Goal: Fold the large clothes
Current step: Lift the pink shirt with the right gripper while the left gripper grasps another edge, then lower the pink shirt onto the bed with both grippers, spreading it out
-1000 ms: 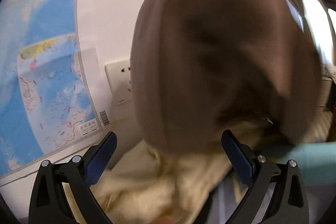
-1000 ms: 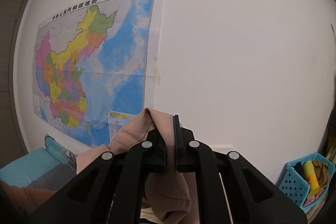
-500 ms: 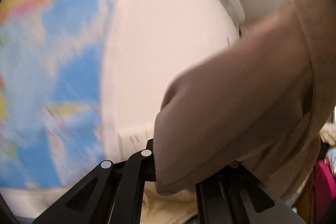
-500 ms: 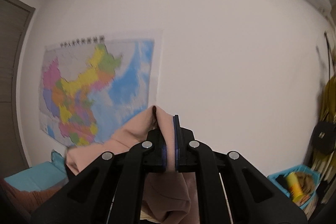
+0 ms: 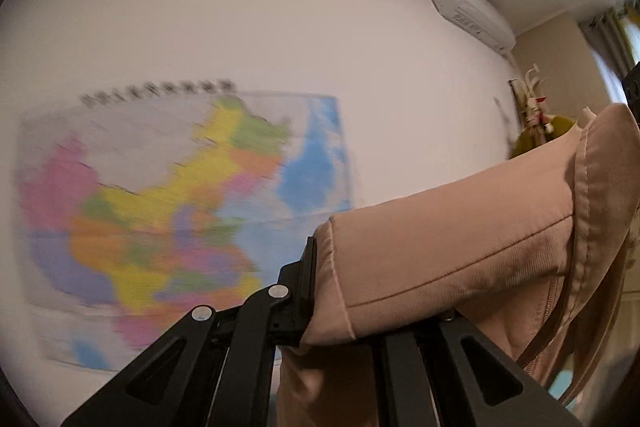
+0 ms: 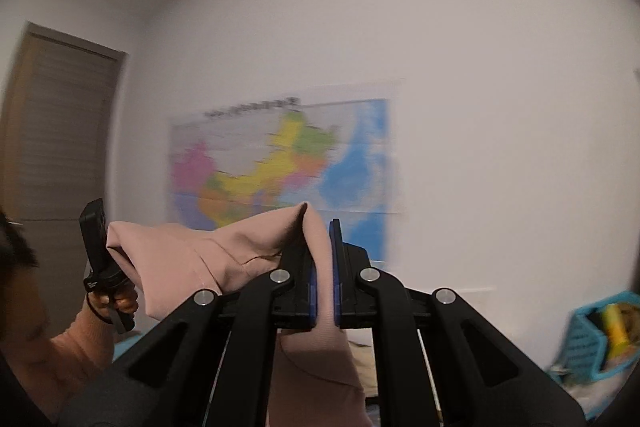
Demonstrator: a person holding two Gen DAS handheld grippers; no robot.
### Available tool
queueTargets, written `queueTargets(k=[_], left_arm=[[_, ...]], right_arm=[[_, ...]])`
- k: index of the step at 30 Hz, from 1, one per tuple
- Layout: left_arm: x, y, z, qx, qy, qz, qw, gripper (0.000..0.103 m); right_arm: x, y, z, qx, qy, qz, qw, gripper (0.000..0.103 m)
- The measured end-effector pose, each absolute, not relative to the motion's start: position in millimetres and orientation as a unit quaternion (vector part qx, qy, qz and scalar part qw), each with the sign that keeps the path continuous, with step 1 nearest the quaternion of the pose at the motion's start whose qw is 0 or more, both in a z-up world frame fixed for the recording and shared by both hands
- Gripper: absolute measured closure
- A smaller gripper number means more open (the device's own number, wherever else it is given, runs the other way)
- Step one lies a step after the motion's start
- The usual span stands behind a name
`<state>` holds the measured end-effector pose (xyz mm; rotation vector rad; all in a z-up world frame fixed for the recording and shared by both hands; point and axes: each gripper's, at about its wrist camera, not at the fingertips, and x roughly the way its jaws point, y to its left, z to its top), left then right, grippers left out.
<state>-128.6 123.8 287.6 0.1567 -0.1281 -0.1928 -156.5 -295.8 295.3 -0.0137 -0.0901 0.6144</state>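
Here both grippers pinch the same pink garment, which hangs in the air in front of a white wall bearing a colourful map. In the right wrist view, the right gripper has its jaws pressed together on a raised fold of the cloth, and the rest of the fabric drops below the fingers. The cloth stretches away to the left of that view, where the left gripper, held in a person's hand, grips its far end. In the left wrist view, the left gripper is clamped on a hemmed edge of the garment; its right finger is hidden under the cloth. An air conditioner sits high on the wall. A blue basket stands low at the right.
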Motion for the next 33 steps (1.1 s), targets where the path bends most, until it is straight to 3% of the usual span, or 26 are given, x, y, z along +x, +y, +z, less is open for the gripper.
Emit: queueTargets(k=[5,10,15,18,22,25,28,30,31,32,33], left_arm=[[-192,160,307,0.081,-0.057,-0.035,0.994,0.099],[-148,178,278,0.087,0.037,0.011,0.995,0.099],[-26,219,180,0.056,0.219,0.043,0.973,0.099],[55,252,89,0.020,0.339,0.067,0.938,0.100],[112,279,-1,-0.001,0.430,0.073,0.900,0.101],[131,292,-23,-0.021,0.452,0.068,0.889,0.100],[146,309,-26,-0.048,0.461,0.074,0.883,0.093],[154,317,-24,-0.055,0.464,0.078,0.881,0.075],[160,317,-26,-0.057,0.466,0.084,0.879,0.063],[161,321,-24,-0.064,0.468,0.085,0.877,0.058],[160,328,-21,-0.079,0.467,0.077,0.878,0.057]], right_arm=[[-171,-266,297,-0.006,-0.061,0.356,0.932,0.098],[-74,-213,273,0.021,0.037,0.386,0.921,0.098],[73,-143,185,0.028,0.196,0.367,0.909,0.098],[152,-105,106,0.035,0.297,0.354,0.886,0.098],[215,-69,11,0.024,0.393,0.312,0.865,0.098],[245,-66,-18,0.043,0.417,0.294,0.859,0.098],[266,-72,-26,0.069,0.428,0.282,0.856,0.095],[275,-72,-29,0.069,0.433,0.263,0.859,0.090],[275,-73,-30,0.068,0.433,0.256,0.861,0.084],[274,-74,-29,0.063,0.433,0.249,0.864,0.070],[272,-78,-28,0.063,0.430,0.245,0.867,0.062]])
